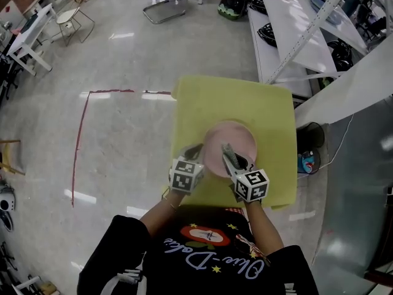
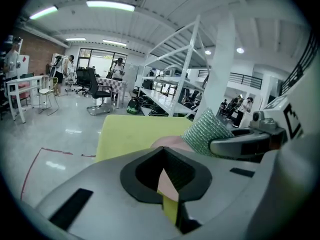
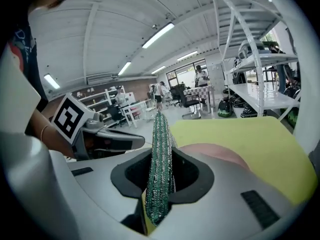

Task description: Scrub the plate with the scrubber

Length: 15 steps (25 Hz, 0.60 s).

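Note:
A pink plate (image 1: pixel 236 139) lies over the middle of the yellow table top (image 1: pixel 270 109). My left gripper (image 1: pixel 198 152) is at the plate's left rim, its jaws shut on that edge; in the left gripper view a thin pink sliver of the plate (image 2: pixel 165 183) shows between them. My right gripper (image 1: pixel 229 153) is over the plate's near side, shut on a green glittery scrubber (image 3: pixel 160 159) that stands on edge between the jaws. The scrubber (image 2: pixel 205 131) also shows in the left gripper view, beside the plate. Part of the plate (image 3: pixel 220 153) lies just beyond the right jaws.
White shelving racks (image 1: pixel 288 23) stand to the right and behind the table. A dark bin and cables (image 1: pixel 310 146) lie by the table's right side. Red tape (image 1: pixel 80 134) marks the floor at left, with chairs (image 1: pixel 72 18) and desks farther off.

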Available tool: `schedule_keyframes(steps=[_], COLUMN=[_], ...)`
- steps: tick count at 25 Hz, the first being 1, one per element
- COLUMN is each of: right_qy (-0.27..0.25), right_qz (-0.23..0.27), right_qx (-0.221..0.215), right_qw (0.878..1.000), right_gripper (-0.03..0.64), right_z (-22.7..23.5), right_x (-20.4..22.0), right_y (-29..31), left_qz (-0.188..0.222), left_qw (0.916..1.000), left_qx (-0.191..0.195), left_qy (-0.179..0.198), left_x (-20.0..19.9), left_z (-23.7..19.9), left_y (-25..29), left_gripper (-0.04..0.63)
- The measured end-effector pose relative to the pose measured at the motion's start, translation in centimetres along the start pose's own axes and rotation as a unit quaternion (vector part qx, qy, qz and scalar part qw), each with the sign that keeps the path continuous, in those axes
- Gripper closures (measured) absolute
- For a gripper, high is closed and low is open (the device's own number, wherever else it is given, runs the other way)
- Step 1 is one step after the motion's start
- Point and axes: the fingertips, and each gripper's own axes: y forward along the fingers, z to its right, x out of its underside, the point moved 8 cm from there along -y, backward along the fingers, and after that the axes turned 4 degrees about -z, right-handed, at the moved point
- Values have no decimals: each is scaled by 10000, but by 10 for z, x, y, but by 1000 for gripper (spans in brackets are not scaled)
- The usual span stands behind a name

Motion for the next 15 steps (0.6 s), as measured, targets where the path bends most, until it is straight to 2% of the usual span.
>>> schedule_keyframes(steps=[6,12,15], right_qy=[-73,-396,-539], right_qz=[648,1281,1535], right_qx=[145,324,336], right_qw=[9978,9904,9861], right_gripper=[548,548,548], right_z=[2,3,5], right_x=[-24,-51,-66], right_y=[-33,-71,-89], left_qz=[427,890,1039], left_qw=[9990,9930,9907], left_qx=[-34,-130,-207], left_qy=[92,768,849], left_x=[-28,-58,-70], left_z=[20,46,54], left_y=[-24,-56,-70], left_gripper=[594,594,594])
